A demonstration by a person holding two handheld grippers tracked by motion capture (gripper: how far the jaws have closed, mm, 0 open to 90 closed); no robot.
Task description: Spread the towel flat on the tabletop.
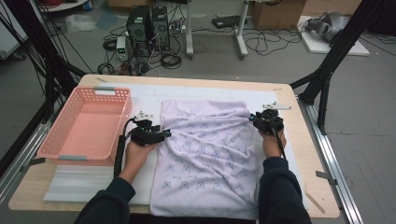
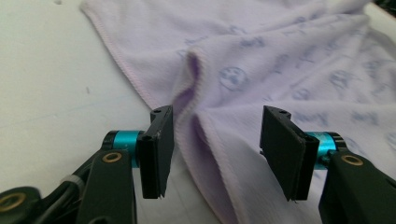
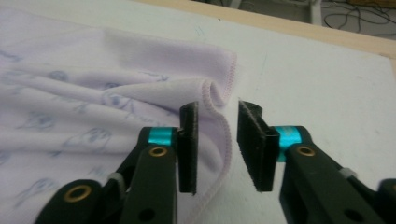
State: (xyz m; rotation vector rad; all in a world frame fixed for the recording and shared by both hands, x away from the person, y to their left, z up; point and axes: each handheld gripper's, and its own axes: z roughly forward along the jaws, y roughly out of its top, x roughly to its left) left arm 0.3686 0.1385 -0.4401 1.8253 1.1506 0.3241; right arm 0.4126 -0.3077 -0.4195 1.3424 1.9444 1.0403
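Cloth: a pale lilac printed towel [image 1: 205, 154] lies rumpled on the white-matted wooden table [image 1: 299, 154].
Left gripper [image 2: 215, 140]: jaws apart, straddling a raised hem fold.
Right gripper [image 3: 217, 140]: jaws apart around the curled edge.
Risk: either fold may slip free, leaving the towel bunched.

No text can be read: the lilac towel [image 2: 261, 70] past the jaws carries repeated bluish printed emblems with small lettering beneath, too blurred to make out.
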